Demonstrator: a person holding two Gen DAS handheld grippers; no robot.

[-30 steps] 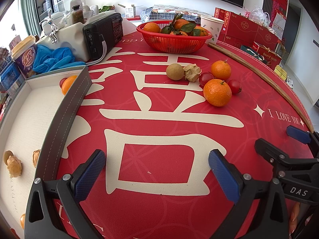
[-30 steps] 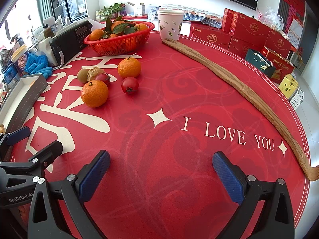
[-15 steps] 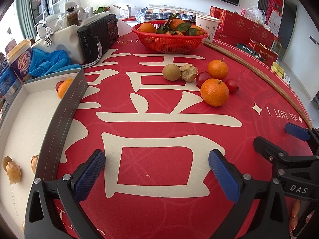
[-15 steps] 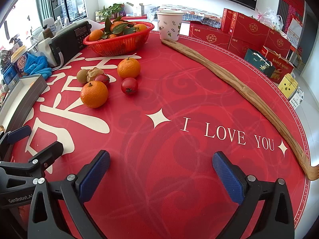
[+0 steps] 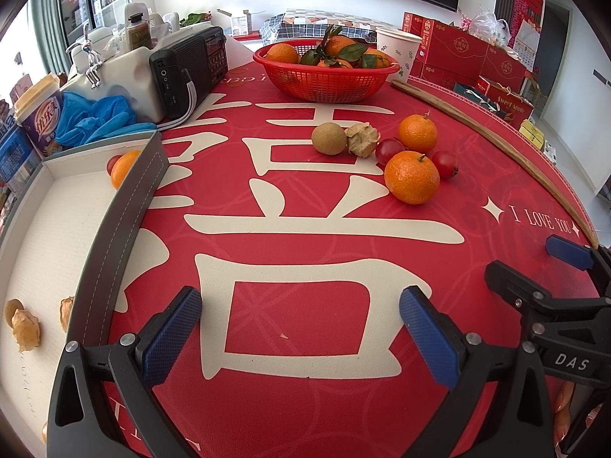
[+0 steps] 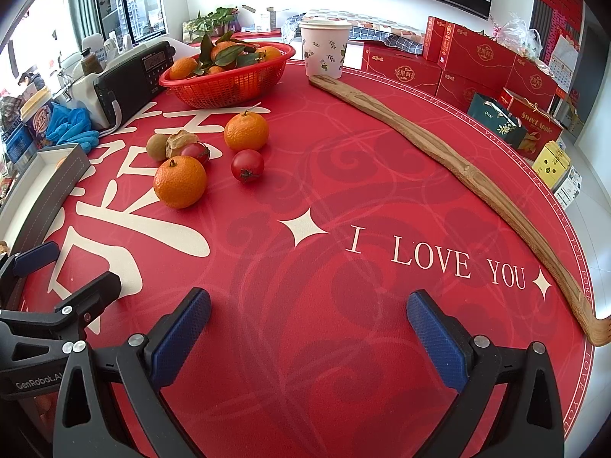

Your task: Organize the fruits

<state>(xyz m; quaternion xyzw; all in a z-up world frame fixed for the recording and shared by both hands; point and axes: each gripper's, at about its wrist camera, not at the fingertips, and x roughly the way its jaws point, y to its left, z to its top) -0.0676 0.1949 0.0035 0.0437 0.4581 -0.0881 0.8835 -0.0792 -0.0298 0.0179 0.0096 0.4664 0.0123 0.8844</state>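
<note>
The left gripper [image 5: 299, 330] has edged toward the fruit pile [image 5: 410, 176] ahead of its spread, empty fingers; the right gripper [image 6: 307, 334] likewise gapes, holding nothing.

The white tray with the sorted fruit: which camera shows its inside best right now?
The left wrist view. The tray fills its left side, showing the floor, an orange at the far end and husked fruits near. The right wrist view catches only the tray's outer wall and far corner at its left edge.
</note>
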